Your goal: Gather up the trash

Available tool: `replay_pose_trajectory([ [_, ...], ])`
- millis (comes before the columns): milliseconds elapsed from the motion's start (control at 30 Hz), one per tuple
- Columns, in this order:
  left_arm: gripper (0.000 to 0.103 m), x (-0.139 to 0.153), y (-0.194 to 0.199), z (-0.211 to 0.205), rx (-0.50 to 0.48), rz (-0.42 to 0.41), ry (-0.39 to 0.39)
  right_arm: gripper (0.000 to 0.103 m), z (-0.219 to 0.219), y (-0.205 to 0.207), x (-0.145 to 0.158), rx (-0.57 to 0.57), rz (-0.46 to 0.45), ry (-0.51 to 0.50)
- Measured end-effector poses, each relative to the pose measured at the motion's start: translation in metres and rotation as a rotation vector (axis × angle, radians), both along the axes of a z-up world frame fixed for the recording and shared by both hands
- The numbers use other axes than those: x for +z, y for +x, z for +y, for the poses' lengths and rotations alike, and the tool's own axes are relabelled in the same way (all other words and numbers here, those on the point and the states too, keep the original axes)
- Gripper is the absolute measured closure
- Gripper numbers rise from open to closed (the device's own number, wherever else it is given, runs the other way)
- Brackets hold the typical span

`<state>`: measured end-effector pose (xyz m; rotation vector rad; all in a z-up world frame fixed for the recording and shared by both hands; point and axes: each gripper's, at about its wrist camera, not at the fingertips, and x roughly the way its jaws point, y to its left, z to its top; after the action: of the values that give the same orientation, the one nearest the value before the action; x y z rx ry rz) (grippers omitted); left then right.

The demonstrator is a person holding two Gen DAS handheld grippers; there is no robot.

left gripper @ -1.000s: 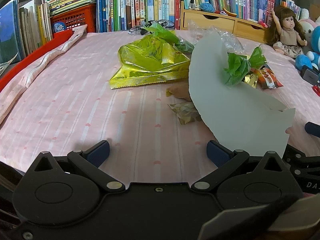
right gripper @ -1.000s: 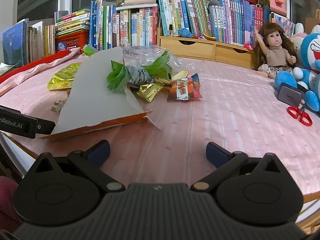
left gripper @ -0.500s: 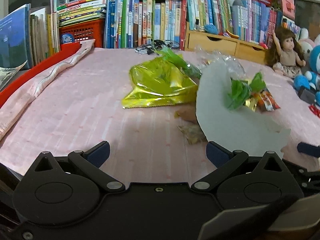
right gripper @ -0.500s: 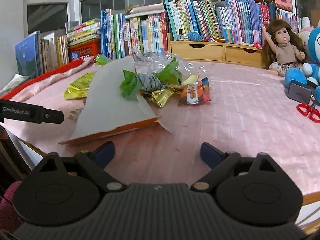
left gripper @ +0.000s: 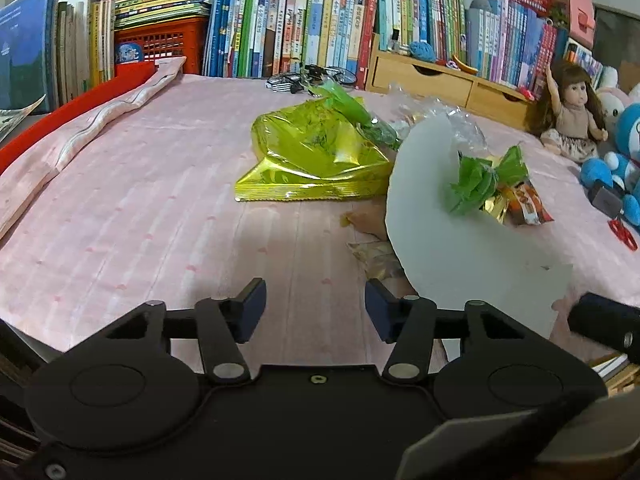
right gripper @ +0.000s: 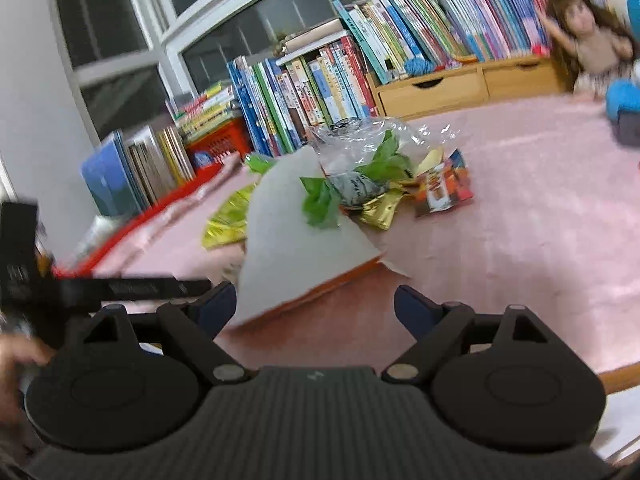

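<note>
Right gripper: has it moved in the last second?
Yes. The right gripper has swung left and tilted: the doll, earlier right of centre, now sits at the top right corner, and the bookshelf row slants. Its jaws are open.

We see the white card (left gripper: 452,240) hiding part of the small wrappers (left gripper: 372,256) behind it; motion blurs the doll (right gripper: 592,40) in the right wrist view, and book titles (left gripper: 320,24) beyond the card stay unreadable.
</note>
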<state>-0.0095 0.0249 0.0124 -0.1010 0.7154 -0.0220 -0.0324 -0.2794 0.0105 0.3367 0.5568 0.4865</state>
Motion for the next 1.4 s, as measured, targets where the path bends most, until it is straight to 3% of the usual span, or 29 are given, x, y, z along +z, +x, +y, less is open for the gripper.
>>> replay_pose_trajectory([
  [200, 0.056, -0.003, 0.004, -0.009, -0.018, 0.006, 0.006, 0.04, 0.018, 0.032, -0.005, -0.03, 0.082, 0.034],
  [267, 0.056, -0.001, 0.005, -0.01, -0.02, 0.002, 0.008, 0.056, 0.021, 0.044, -0.009, -0.05, 0.138, 0.052],
  [300, 0.057, -0.001, 0.006, -0.011, -0.022, -0.001, 0.009, 0.072, 0.022, 0.047, -0.011, -0.064, 0.152, 0.05],
  [333, 0.056, 0.0, 0.007, -0.011, -0.024, -0.006, 0.009, 0.082, 0.023, 0.049, -0.011, -0.079, 0.159, 0.045],
  [633, 0.054, 0.0, 0.014, -0.022, -0.051, -0.016, 0.04, 0.098, -0.006, 0.039, 0.016, -0.248, 0.026, -0.027],
  [1133, 0.044, -0.004, 0.031, -0.05, -0.117, -0.061, 0.083, 0.096, -0.045, 0.026, 0.017, -0.457, -0.031, -0.22],
  [1200, 0.048, -0.007, 0.037, -0.052, -0.125, -0.05, 0.082, 0.088, -0.049, 0.027, 0.014, -0.448, -0.016, -0.209],
  [1233, 0.05, -0.009, 0.04, -0.053, -0.132, -0.041, 0.076, 0.064, -0.05, 0.026, 0.012, -0.444, -0.014, -0.191],
  [1267, 0.056, -0.011, 0.042, -0.052, -0.139, -0.034, 0.068, 0.05, -0.051, 0.026, 0.01, -0.416, -0.012, -0.17],
  [1333, 0.064, -0.013, 0.042, -0.053, -0.133, -0.044, 0.064, 0.033, -0.048, 0.023, 0.005, -0.349, -0.01, -0.142],
  [1400, 0.073, -0.013, 0.04, -0.055, -0.132, -0.05, 0.076, 0.031, -0.04, 0.022, 0.001, -0.309, -0.004, -0.147],
])
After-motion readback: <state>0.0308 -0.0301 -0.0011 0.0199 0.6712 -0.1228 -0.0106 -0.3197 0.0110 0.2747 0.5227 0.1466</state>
